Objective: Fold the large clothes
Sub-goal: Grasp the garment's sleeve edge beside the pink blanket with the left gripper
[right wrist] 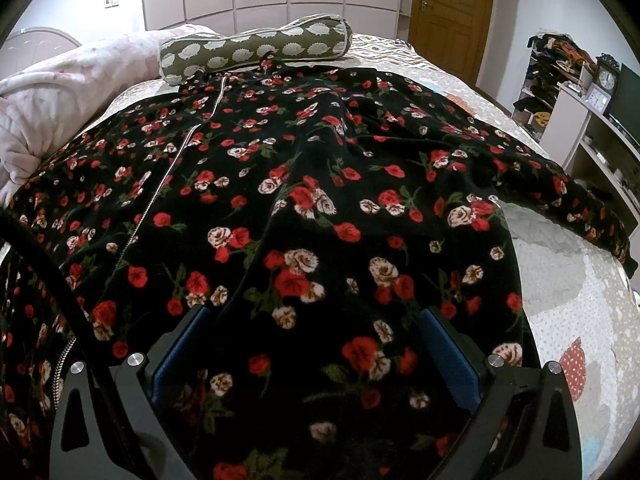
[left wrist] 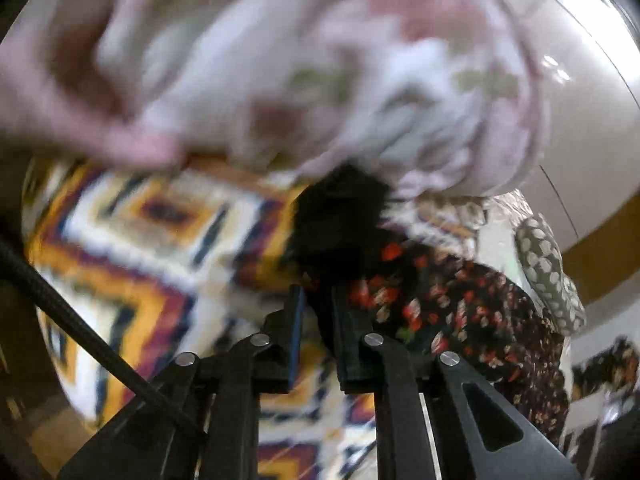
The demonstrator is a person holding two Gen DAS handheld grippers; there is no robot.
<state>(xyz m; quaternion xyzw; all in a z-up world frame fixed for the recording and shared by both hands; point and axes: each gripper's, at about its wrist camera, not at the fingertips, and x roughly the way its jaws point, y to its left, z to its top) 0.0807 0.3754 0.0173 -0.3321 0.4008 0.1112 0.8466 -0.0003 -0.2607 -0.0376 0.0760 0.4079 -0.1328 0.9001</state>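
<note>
A large black garment (right wrist: 300,200) printed with red and white roses lies spread flat on the bed, zip (right wrist: 176,160) running up its left half, one sleeve stretched out to the right. My right gripper (right wrist: 316,332) stands open low over its near hem, with the fabric lying between the wide-apart blue pads (right wrist: 444,352). In the blurred left wrist view, my left gripper (left wrist: 320,312) is shut on a dark edge of the garment (left wrist: 440,300), which trails off to the right of the fingers.
A green bolster pillow (right wrist: 256,50) lies across the head of the bed, with a bunched pink duvet (right wrist: 60,100) at the left. The pale bed cover (right wrist: 580,300) shows at the right. Shelves (right wrist: 592,128) and a door (right wrist: 452,8) stand beyond. A patterned rug (left wrist: 140,240) covers the floor.
</note>
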